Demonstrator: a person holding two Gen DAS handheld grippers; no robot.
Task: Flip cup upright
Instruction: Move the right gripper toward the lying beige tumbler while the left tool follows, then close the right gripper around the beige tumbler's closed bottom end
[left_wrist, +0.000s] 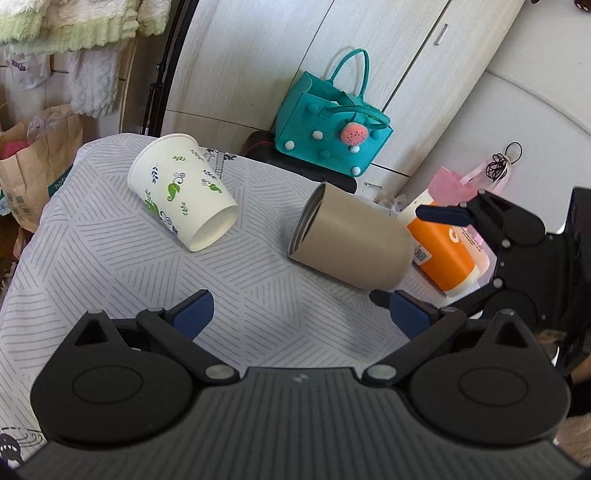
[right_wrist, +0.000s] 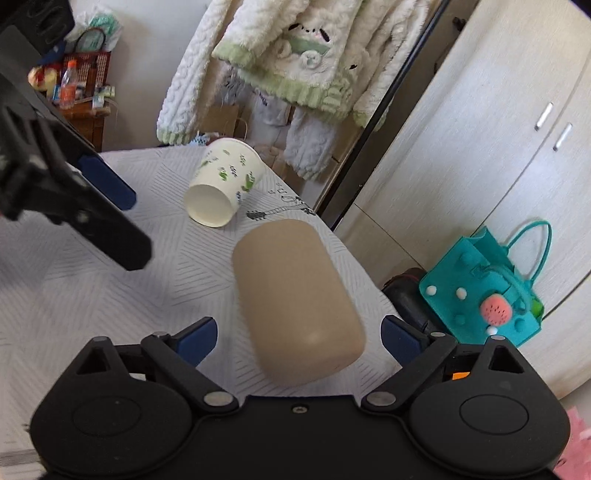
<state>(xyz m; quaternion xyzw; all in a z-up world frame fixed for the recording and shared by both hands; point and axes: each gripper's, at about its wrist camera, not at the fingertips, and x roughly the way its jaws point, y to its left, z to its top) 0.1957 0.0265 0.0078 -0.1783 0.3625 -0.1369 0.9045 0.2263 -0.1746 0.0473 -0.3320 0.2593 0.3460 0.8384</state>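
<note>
A tan cup (left_wrist: 351, 243) lies on its side on the striped table cloth (left_wrist: 110, 266), its mouth pointing left and away. My right gripper (right_wrist: 299, 332) is open with the cup's rounded base (right_wrist: 299, 295) between its blue pads, not touching; it also shows in the left wrist view (left_wrist: 421, 254) around the cup's base. A white paper cup with green leaf print (left_wrist: 184, 192) lies tipped over at the far left, also in the right wrist view (right_wrist: 225, 184). My left gripper (left_wrist: 303, 314) is open and empty, hovering over the cloth in front of both cups.
An orange bottle (left_wrist: 443, 254) and pink packaging (left_wrist: 454, 184) lie right of the tan cup. A teal felt bag (left_wrist: 332, 129) sits past the table's far edge. A paper bag (left_wrist: 33, 166) stands at left. Fleece clothes (right_wrist: 288, 62) hang behind.
</note>
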